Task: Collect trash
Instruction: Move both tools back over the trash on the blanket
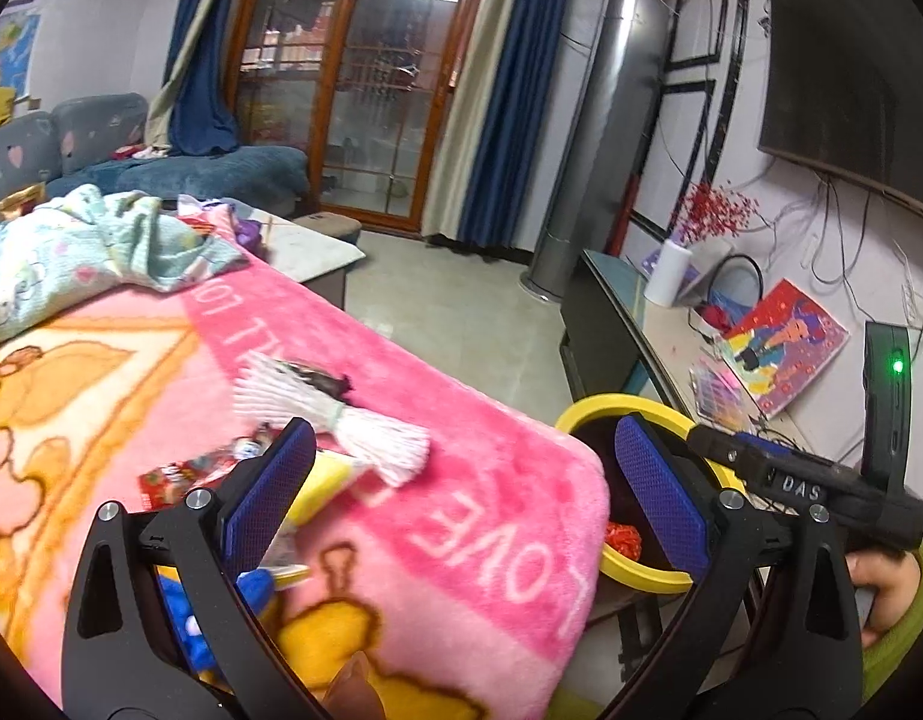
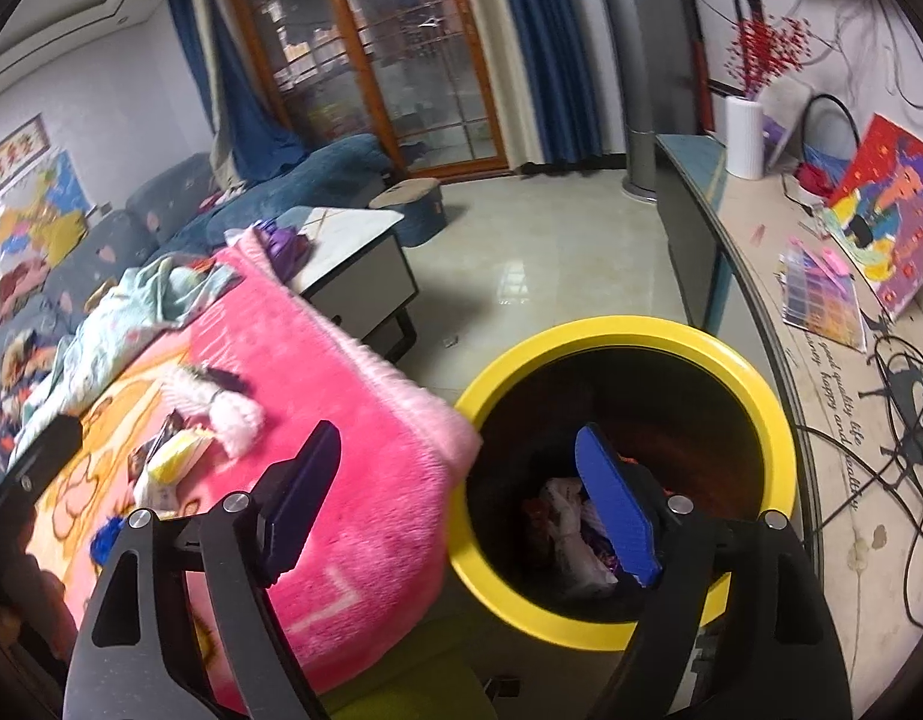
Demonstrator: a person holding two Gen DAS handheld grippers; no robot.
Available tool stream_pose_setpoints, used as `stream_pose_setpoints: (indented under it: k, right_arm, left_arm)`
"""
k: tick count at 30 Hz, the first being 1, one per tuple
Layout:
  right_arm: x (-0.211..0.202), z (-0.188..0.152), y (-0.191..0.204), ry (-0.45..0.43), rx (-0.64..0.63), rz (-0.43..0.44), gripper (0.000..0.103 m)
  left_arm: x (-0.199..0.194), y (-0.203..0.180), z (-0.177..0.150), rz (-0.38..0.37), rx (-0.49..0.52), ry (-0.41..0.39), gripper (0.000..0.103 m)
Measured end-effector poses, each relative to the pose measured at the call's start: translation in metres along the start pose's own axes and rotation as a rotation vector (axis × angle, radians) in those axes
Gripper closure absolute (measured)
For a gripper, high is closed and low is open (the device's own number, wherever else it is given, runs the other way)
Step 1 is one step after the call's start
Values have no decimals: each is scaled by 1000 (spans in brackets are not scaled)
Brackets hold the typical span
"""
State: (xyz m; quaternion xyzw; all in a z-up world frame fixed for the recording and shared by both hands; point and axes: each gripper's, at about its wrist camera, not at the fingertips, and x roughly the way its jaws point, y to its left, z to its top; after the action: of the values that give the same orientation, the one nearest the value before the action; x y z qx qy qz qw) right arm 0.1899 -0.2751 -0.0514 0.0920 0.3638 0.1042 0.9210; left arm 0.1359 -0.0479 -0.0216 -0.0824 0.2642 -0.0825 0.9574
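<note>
A yellow-rimmed trash bin (image 2: pixel 755 384) stands beside the pink blanket (image 2: pixel 341 396) and holds crumpled wrappers (image 2: pixel 572 525). The bin also shows in the left wrist view (image 1: pixel 617 405). On the blanket lie a white foam net (image 1: pixel 341 420), a yellow wrapper (image 1: pixel 329 486), a red wrapper (image 1: pixel 173 480) and a blue item (image 1: pixel 188 618). My left gripper (image 1: pixel 461 486) is open and empty above the blanket's edge. My right gripper (image 2: pixel 455 504) is open and empty, its right finger over the bin.
A light blue cloth (image 1: pixel 89 246) lies at the blanket's far end. A coffee table (image 2: pixel 353 252) and sofa (image 2: pixel 293 180) stand beyond. A long TV cabinet (image 2: pixel 833 396) with cables, books and a painting runs along the right.
</note>
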Motion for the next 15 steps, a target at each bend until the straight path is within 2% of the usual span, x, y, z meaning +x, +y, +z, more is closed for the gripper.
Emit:
stream_pose_setpoints:
  k: [15]
  right_arm:
    - [5, 3, 57, 28, -124, 36, 24]
  left_arm:
    - [-42, 61, 1, 83, -92, -59, 11]
